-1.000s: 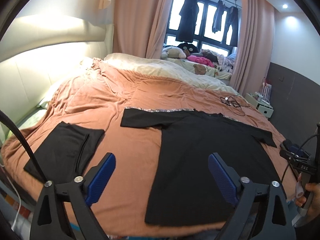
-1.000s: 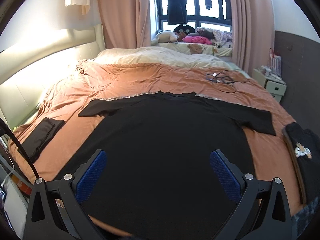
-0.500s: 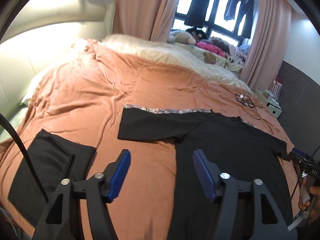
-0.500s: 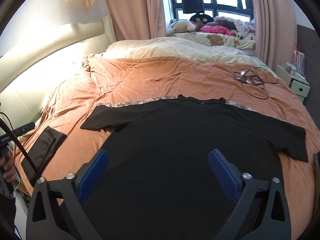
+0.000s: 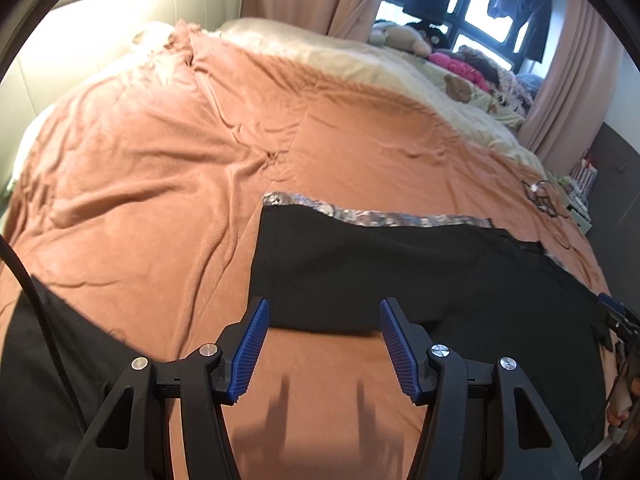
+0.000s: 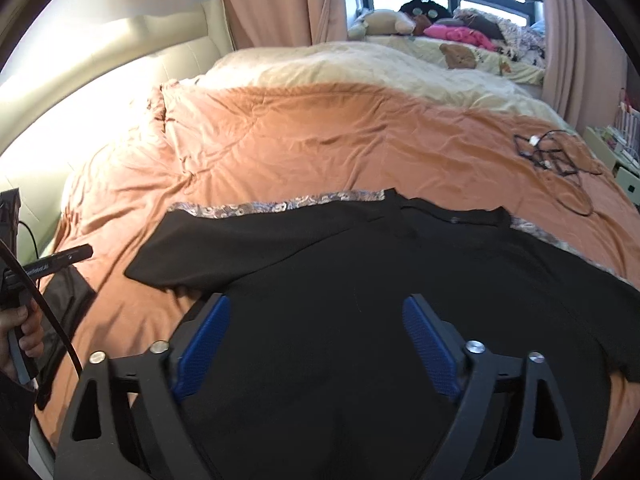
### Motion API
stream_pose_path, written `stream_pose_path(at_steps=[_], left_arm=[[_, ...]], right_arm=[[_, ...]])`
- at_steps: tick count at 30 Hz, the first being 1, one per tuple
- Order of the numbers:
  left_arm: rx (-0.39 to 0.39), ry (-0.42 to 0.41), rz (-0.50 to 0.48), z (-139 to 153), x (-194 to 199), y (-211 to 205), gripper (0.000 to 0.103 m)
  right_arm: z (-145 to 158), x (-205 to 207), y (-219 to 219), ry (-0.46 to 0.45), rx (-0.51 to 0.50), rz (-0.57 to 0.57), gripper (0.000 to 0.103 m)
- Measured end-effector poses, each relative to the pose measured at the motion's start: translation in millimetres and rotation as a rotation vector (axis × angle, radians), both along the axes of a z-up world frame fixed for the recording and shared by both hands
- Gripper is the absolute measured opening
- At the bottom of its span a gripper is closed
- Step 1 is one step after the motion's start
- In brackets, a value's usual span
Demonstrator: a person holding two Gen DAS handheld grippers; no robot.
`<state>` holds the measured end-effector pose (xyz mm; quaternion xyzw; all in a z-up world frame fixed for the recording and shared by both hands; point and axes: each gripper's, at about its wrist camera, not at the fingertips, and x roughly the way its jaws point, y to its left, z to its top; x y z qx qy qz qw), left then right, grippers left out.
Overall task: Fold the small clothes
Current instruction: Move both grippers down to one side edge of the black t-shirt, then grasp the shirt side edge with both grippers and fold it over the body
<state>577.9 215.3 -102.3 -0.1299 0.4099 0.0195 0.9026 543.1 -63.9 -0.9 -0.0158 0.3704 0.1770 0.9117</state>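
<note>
Black short-sleeved cotton T-shirt spread flat on orange bedspread — left gripper at sleeve edge, right gripper over body; both just narrowed, nothing gripped.

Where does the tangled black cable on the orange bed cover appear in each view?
Left wrist: tangled black cable at the far right edge, beyond the spread black T-shirt.
Right wrist: cable upper right, beyond the T-shirt.
Shared landmark: the shirt's neckline.

Both claws, left and right, tilt downward, empty jaws parted, just been closing.
</note>
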Motion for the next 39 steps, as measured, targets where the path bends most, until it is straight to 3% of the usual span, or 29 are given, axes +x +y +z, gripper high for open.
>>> stream_pose_path(at_steps=[6,9,16,17,19,20,22,26,32,37,38,39], left_arm=[[-0.031,0.084,0.043,-46.0,58.9,20.3,0.055],[-0.056,0.127,0.067,-65.8,82.7,28.8,0.055],[0.005,0.189,0.133,-95.1,107.8,38.1,0.05],[0.026,0.185,0.13,-95.1,108.6,35.4,0.047],[0.064,0.19,0.103,-94.0,110.2,27.1,0.015],[0.07,0.192,0.076,-92.7,111.7,22.1,0.01],[0.147,0.19,0.049,-83.7,113.0,9.8,0.008],[0.158,0.138,0.034,-53.8,115.6,3.2,0.008],[0.131,0.076,-0.025,-1.2,121.5,-17.4,0.008],[0.136,0.014,-0.088,38.9,124.5,-53.9,0.008],[0.134,0.0,-0.097,46.7,124.8,-62.0,0.008],[0.124,-0.011,-0.106,52.6,126.7,-68.1,0.008]], right_arm=[[-35.6,61.5,25.0,0.085,-0.013,0.038,0.06],[-49.8,85.3,36.0,0.11,-0.019,0.046,0.055],[-71.4,116.7,56.9,0.15,0.033,0.063,0.042],[-74.2,119.6,61.5,0.157,0.04,0.071,0.037],[-81.6,126.8,71.8,0.178,0.056,0.08,0.03],[-86.4,131.2,78.4,0.195,0.071,0.09,0.024],[-95.0,139.2,87.0,0.221,0.094,0.098,0.018],[-108.3,154.6,98.2,0.248,0.136,0.075,0.011],[-128.8,168.2,117.3,0.284,0.15,0.082,0.011],[-116.5,171.8,108.3,0.312,0.139,0.065,0.012],[-111.2,170.7,103.3,0.305,0.137,0.064,0.015],[-104.9,169.0,96.6,0.296,0.141,0.066,0.024]])
